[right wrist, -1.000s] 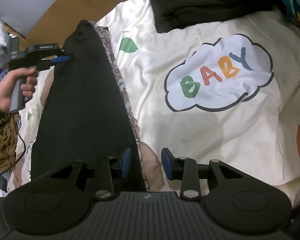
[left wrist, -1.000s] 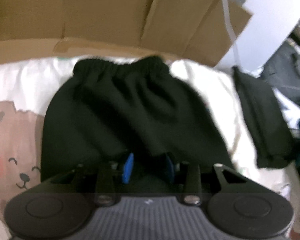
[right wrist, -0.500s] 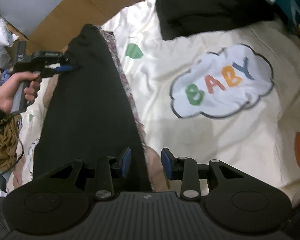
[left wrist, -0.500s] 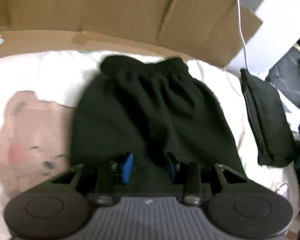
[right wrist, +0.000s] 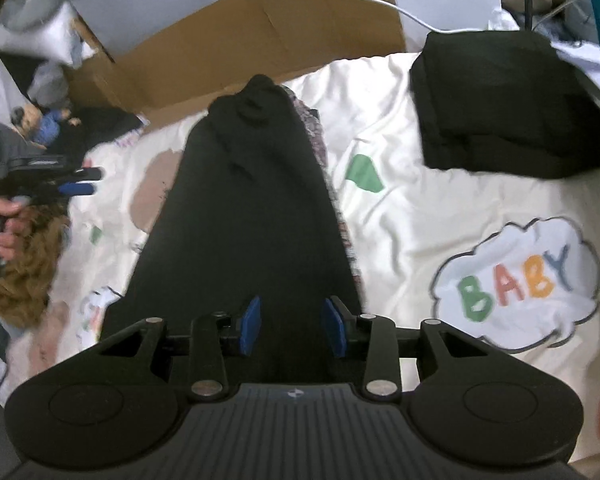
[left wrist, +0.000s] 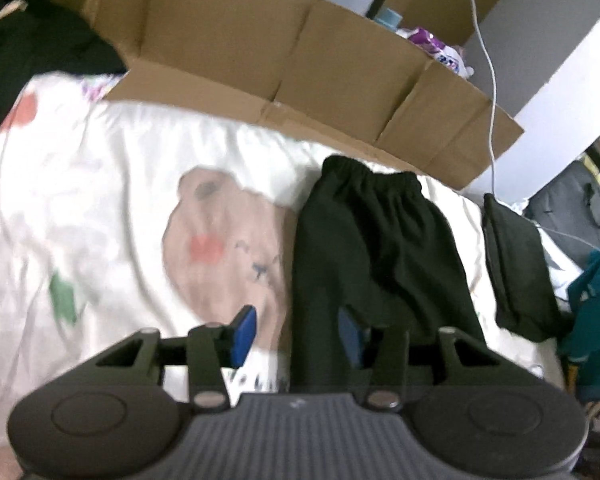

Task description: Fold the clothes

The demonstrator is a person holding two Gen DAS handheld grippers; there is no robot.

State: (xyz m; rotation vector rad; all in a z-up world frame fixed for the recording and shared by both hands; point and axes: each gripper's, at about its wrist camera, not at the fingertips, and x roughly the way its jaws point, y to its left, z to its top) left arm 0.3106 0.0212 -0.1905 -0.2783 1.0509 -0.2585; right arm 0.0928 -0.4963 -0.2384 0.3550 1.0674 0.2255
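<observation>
A: The black shorts (right wrist: 240, 216) lie ahead of the right gripper (right wrist: 292, 326) on the printed quilt (right wrist: 440, 216), hem between its spread jaws. What can go wrong?

B: Nothing is pinched, so the fold may slide on the smooth quilt.

A: And the left gripper (left wrist: 296, 334)?

B: Also released, level, low; the shorts hang just ahead, its right blue pad half hidden.

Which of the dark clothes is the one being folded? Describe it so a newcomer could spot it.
Start at the cream bedsheet with the "BABY" cloud print. To that cloud's left lie the black shorts, spread long and narrow, running up toward the cardboard. Unlike the squared folded black pile near the far corner, they lie unstacked, with a patterned edge showing.
</observation>
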